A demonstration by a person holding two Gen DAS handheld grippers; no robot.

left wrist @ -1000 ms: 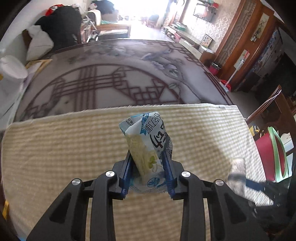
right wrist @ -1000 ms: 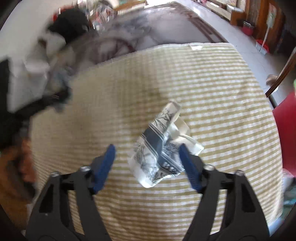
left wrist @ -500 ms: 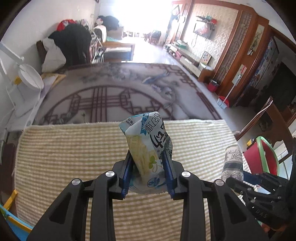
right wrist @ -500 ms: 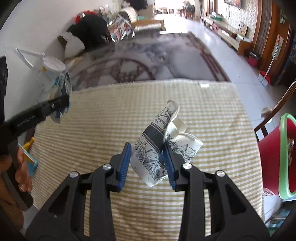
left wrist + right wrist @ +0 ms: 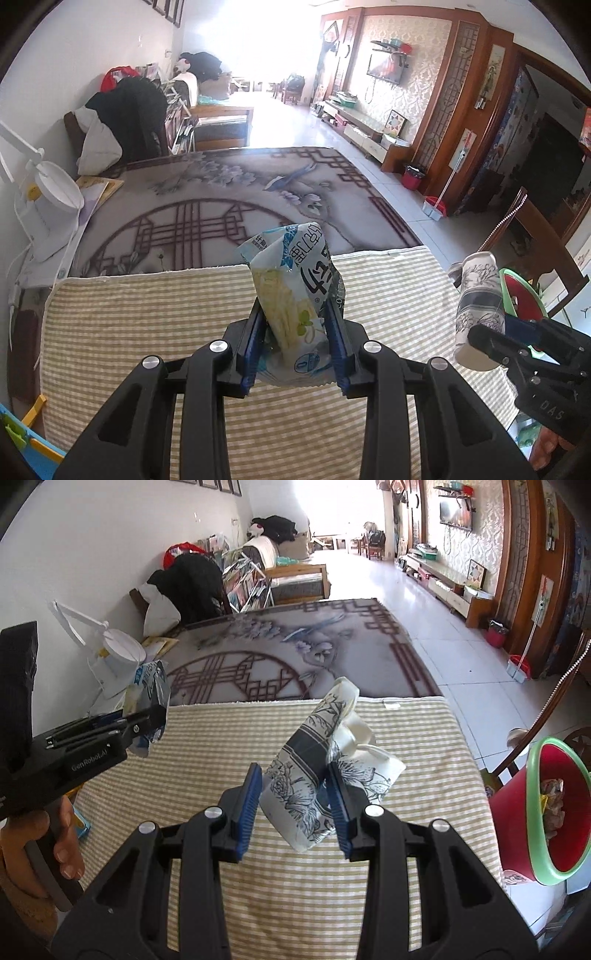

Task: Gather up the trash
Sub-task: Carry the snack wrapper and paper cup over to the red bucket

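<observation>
My left gripper (image 5: 295, 347) is shut on a pale blue and yellow snack wrapper (image 5: 291, 291), held upright above the striped tablecloth (image 5: 147, 332). My right gripper (image 5: 295, 812) is shut on a crumpled white paper cup with dark flower print (image 5: 314, 782), also lifted off the cloth. The right gripper and its cup (image 5: 476, 306) show at the right edge of the left wrist view. In the right wrist view, the left gripper (image 5: 147, 716) with its wrapper (image 5: 151, 686) is at the left, held by a hand (image 5: 44, 845). A red bin with a green rim (image 5: 546, 812) stands at the table's right side.
Beyond the table lies a large patterned rug (image 5: 221, 199). A white desk lamp (image 5: 48, 206) stands at the left. Wooden chairs (image 5: 535, 236) are at the right near the bin, which holds some trash (image 5: 554, 801). A sofa with dark clothes (image 5: 129, 110) is far back.
Both grippers have risen above the tablecloth with their items. The right jaws, wide apart around the cup a second ago, have since closed on it.
</observation>
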